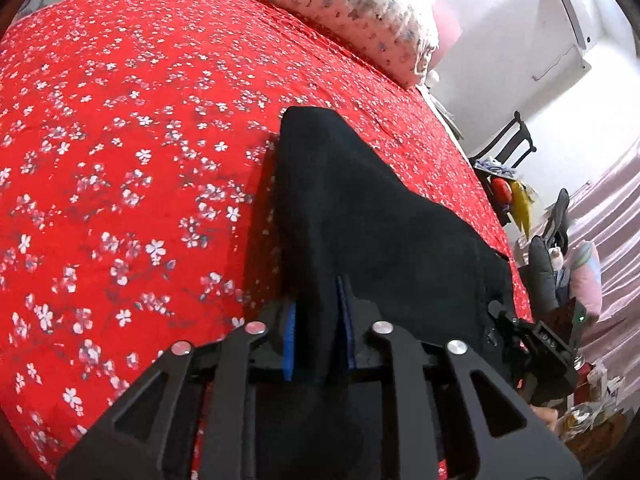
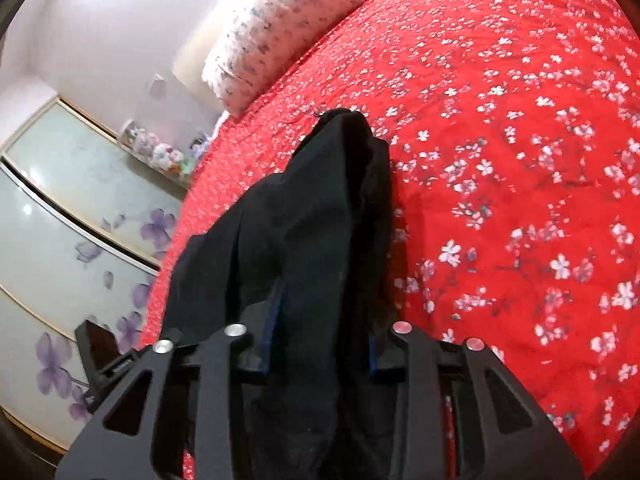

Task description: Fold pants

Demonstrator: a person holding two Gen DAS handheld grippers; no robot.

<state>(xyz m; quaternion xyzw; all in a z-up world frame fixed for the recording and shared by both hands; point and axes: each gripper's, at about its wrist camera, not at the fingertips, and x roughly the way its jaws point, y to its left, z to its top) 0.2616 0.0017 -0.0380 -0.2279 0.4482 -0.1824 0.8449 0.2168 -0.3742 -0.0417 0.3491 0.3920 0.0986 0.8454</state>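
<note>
The black pants [image 1: 360,208] lie stretched over a red bedspread with white flowers [image 1: 120,140]. My left gripper [image 1: 318,320] is shut on one end of the pants, cloth bunched between its blue pads. My right gripper [image 2: 320,320] is shut on the other near end of the pants [image 2: 320,208], cloth filling the gap between its fingers. In both views the cloth runs forward from the jaws and tapers toward the pillows. The right gripper's body [image 1: 536,344] shows at the right edge of the left wrist view.
A white flowered pillow [image 1: 360,12] lies at the head of the bed [image 2: 272,40]. A wardrobe with purple flower panels [image 2: 60,240] stands beside the bed. A dark chair [image 1: 508,140], clutter and an air conditioner [image 1: 568,20] sit on the other side.
</note>
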